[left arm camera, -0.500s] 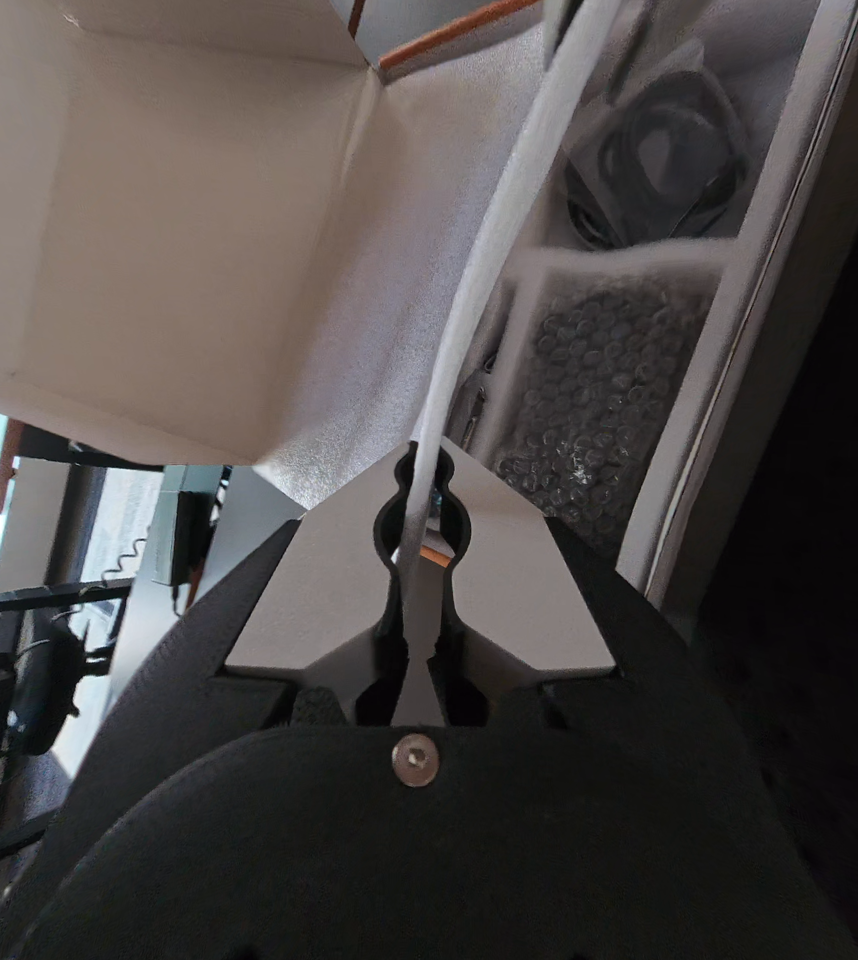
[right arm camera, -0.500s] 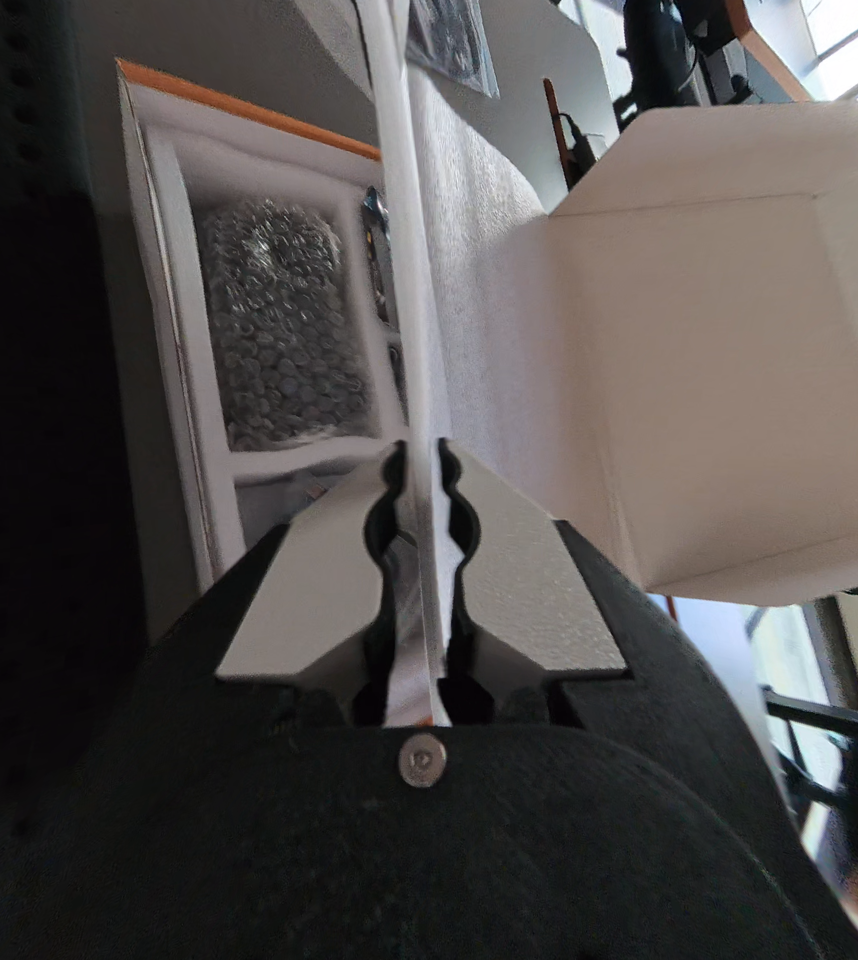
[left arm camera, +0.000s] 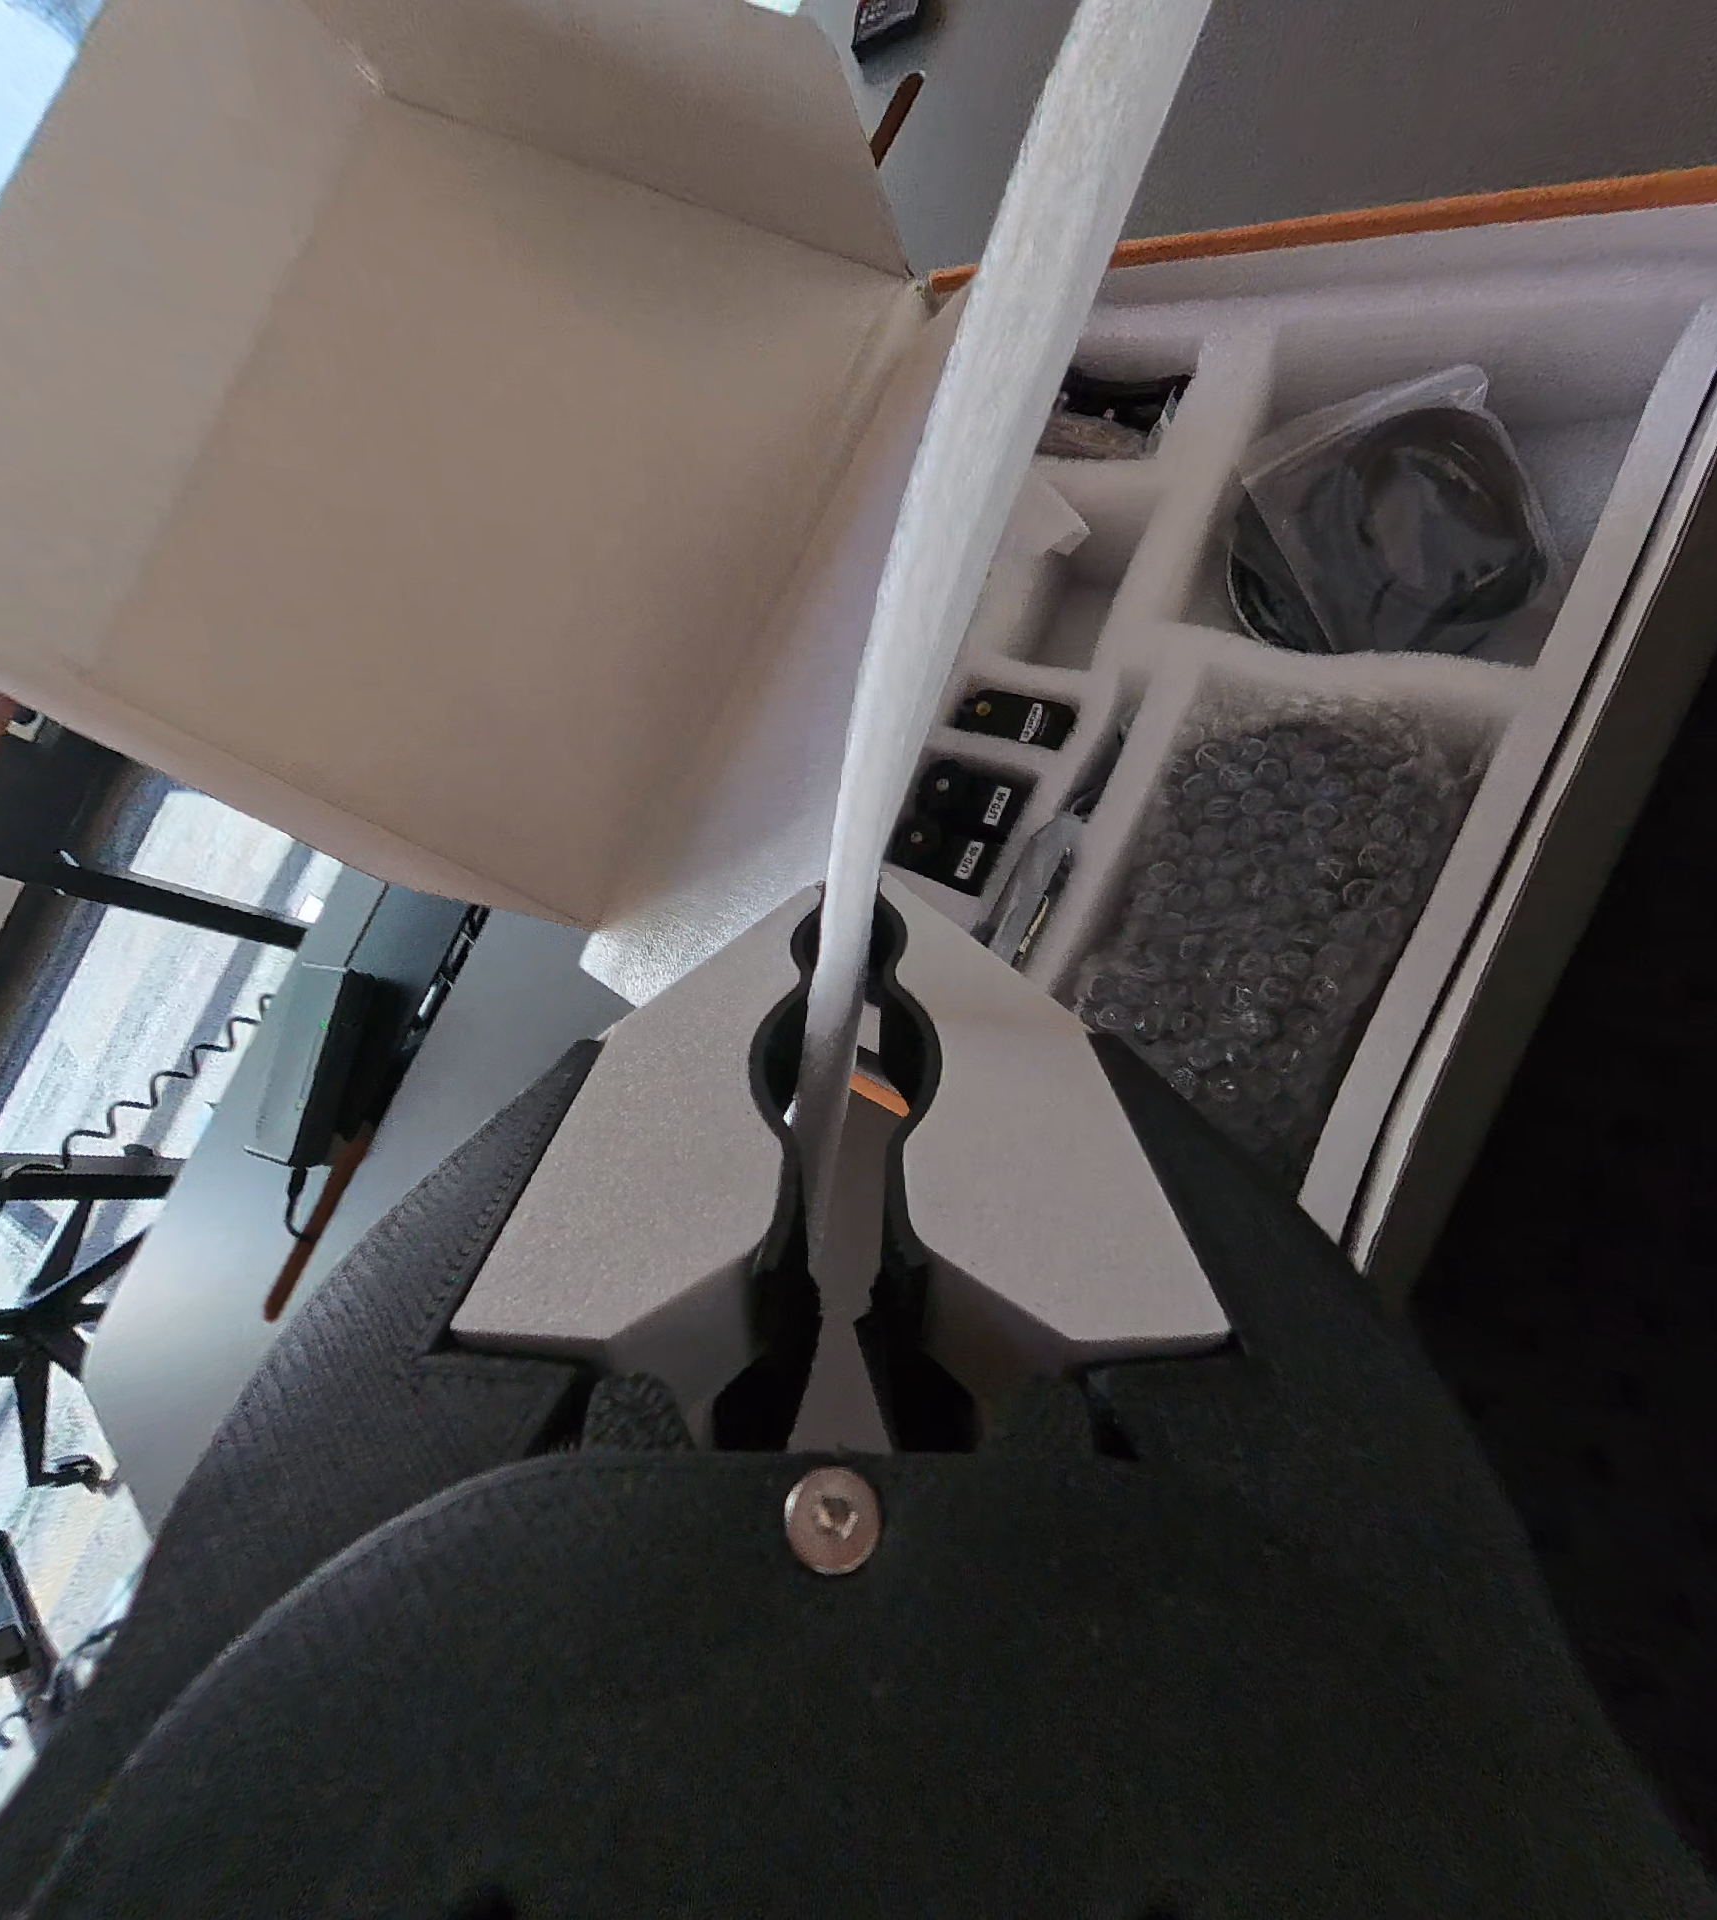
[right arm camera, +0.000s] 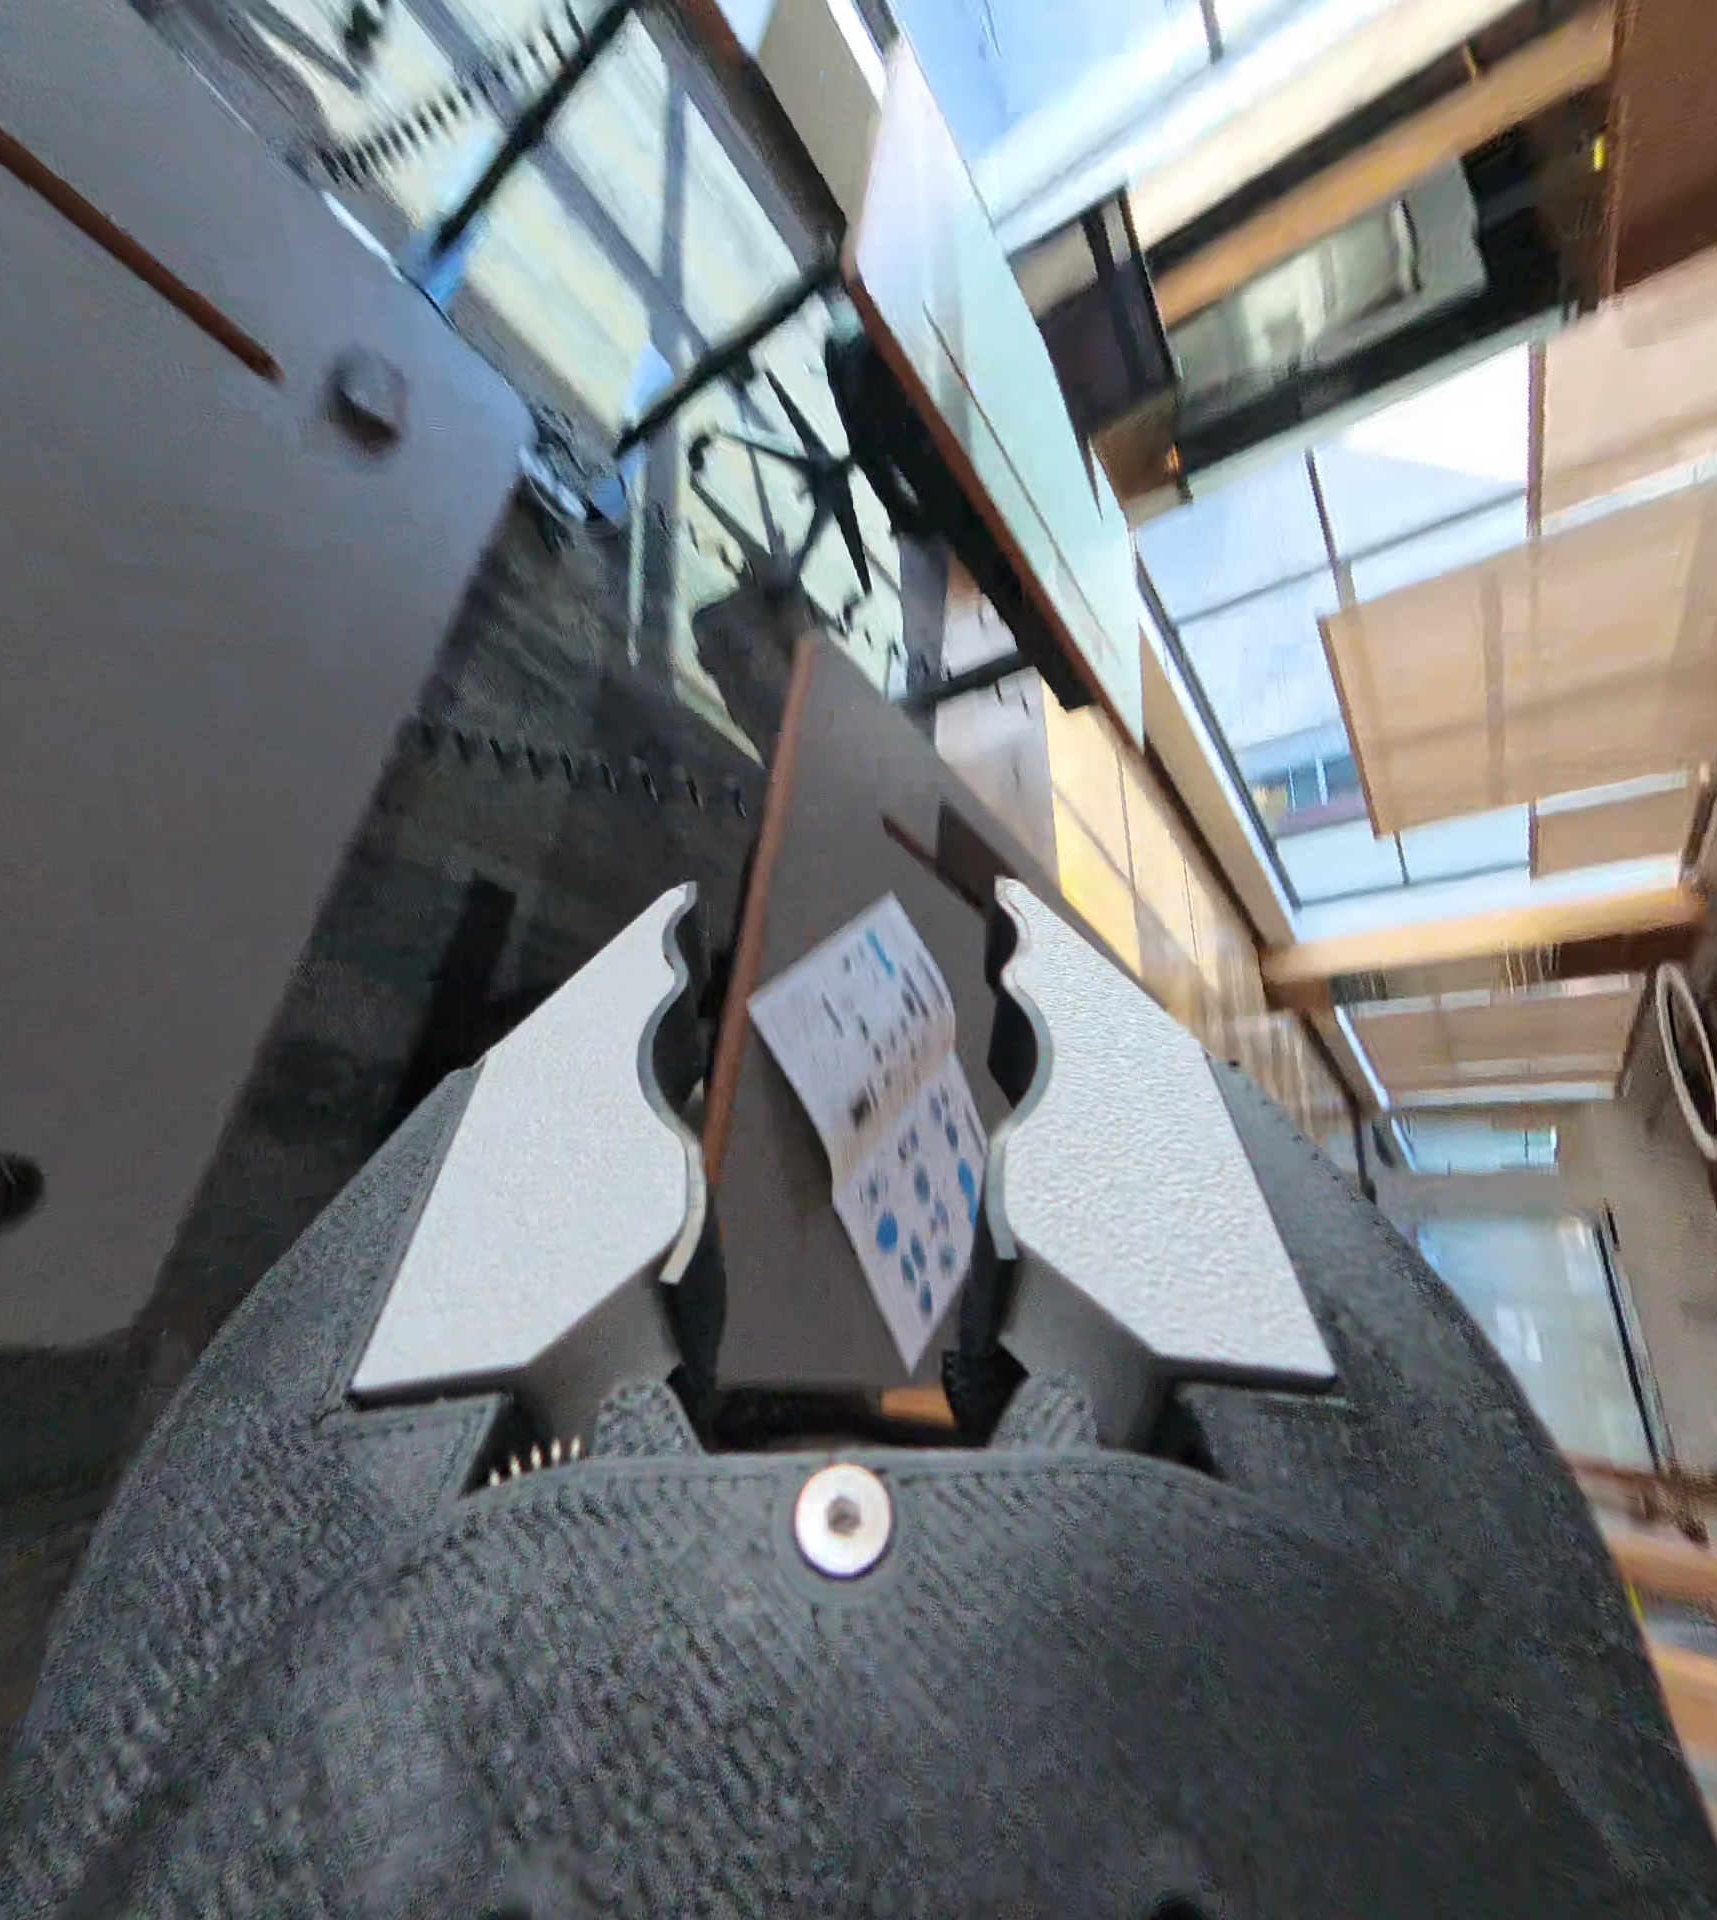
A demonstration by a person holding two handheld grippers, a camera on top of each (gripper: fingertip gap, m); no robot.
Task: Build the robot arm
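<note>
One foam sheet [left arm camera: 947,582] is gripped by left gripper [left arm camera: 838,1049] | released by right gripper [right arm camera: 838,1081], fingers now spread, swung away | box [left arm camera: 1456,1091] uncovered

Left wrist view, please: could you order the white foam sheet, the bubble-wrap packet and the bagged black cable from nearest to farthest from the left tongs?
1. White foam sheet: clamped between the left tongs, rising up the middle.
2. Bubble-wrap packet: to the right, in the near compartment of the open box.
3. Bagged black cable: upper right, in the compartment beyond it.
</note>
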